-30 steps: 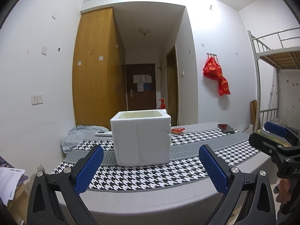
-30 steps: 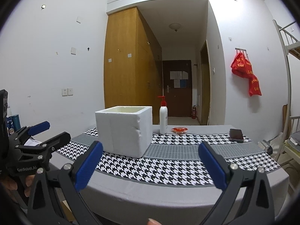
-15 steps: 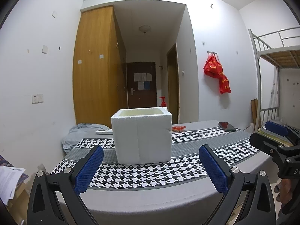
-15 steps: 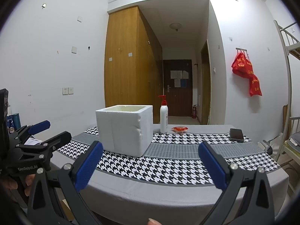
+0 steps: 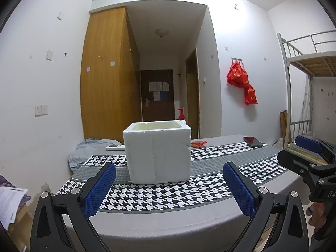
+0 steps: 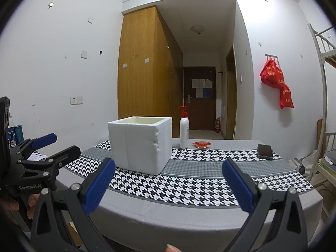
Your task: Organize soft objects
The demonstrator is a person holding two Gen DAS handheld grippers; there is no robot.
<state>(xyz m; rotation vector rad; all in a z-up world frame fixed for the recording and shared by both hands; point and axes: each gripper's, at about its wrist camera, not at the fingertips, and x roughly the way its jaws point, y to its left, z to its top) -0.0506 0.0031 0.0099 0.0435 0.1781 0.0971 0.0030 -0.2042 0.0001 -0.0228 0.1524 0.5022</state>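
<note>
Presently both grippers hang short of the table's (image 5: 168,226) near edge, jaws spread wide and empty: left gripper (image 5: 168,191), right gripper (image 6: 168,185).

Left to right on the table: a crumpled grey cloth (image 5: 92,149) at the far left corner, touching the wall side; a foam box (image 5: 158,153) upright, mouth upward, near centre; a pump bottle (image 6: 184,130) just behind the box's right side; a small red packet (image 6: 201,144); a phone (image 6: 265,151) lying flat at the far right.

The cloth is judged the likeliest soft item, its long axis roughly across the table; folds are too small to tell which way it points.

Recommended: the left gripper reaches it over the box's left side, pinches a raised fold, and keeps clear of the box wall.
</note>
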